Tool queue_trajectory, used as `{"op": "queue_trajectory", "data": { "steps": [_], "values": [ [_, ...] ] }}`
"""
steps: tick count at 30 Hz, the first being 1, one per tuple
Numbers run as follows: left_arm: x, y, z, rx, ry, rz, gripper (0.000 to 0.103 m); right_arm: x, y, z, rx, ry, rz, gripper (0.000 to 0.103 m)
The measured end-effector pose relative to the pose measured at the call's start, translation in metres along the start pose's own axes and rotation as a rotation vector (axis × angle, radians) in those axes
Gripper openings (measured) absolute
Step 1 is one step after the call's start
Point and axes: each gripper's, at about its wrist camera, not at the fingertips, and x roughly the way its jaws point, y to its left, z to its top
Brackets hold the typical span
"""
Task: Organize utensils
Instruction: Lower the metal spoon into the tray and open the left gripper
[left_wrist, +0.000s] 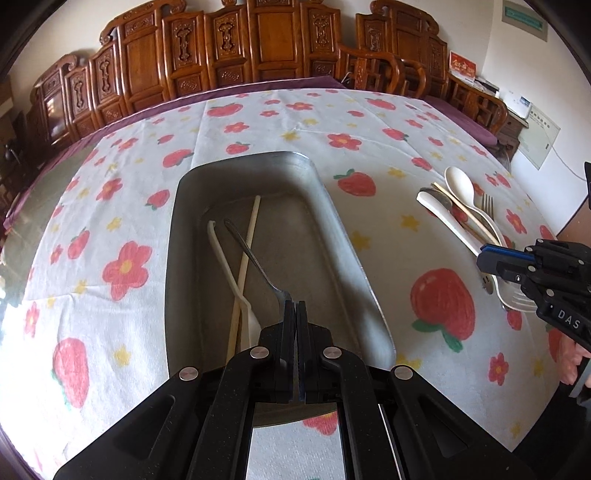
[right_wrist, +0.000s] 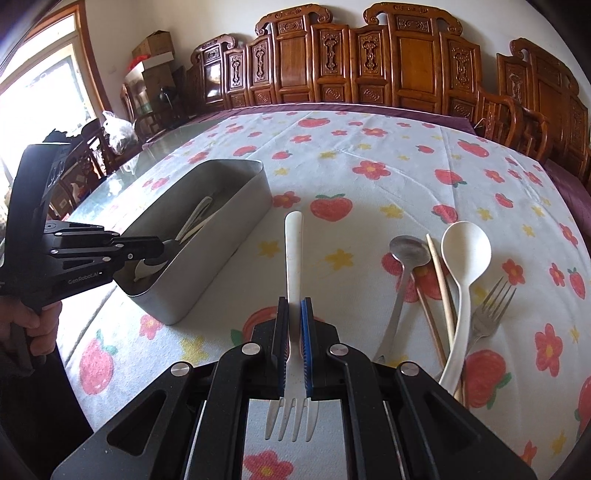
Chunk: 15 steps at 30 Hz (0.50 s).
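Observation:
My left gripper (left_wrist: 296, 303) is shut on a metal utensil (left_wrist: 255, 258) and holds it inside the grey metal tray (left_wrist: 334, 210), which also holds a chopstick (left_wrist: 248, 243) and a white utensil (left_wrist: 225, 258). My right gripper (right_wrist: 294, 301) is shut on a white plastic fork (right_wrist: 293, 251), tines toward the camera, above the cloth. On the cloth to its right lie a metal spoon (right_wrist: 404, 266), chopsticks (right_wrist: 441, 288), a white spoon (right_wrist: 465, 254) and a metal fork (right_wrist: 491, 306). The left gripper also shows in the right wrist view (right_wrist: 162, 247), over the tray (right_wrist: 236, 206).
The table carries a white cloth printed with strawberries and flowers (left_wrist: 258, 122). Carved wooden chairs (right_wrist: 369, 66) line the far side. The loose utensil pile shows in the left wrist view (left_wrist: 461, 206), next to the right gripper (left_wrist: 484, 258).

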Motion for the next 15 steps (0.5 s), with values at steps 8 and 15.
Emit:
{"op": "queue_trajectory", "data": {
  "steps": [8, 15],
  "values": [
    [0.003, 0.013, 0.001, -0.043, 0.003, -0.007, 0.0, 0.009, 0.004, -0.002, -0.011, 0.022, 0.0, 0.008],
    [-0.007, 0.015, 0.003, -0.047, -0.03, 0.011, 0.0, 0.015, 0.003, -0.006, -0.001, 0.03, -0.003, 0.008]
  ]
}}
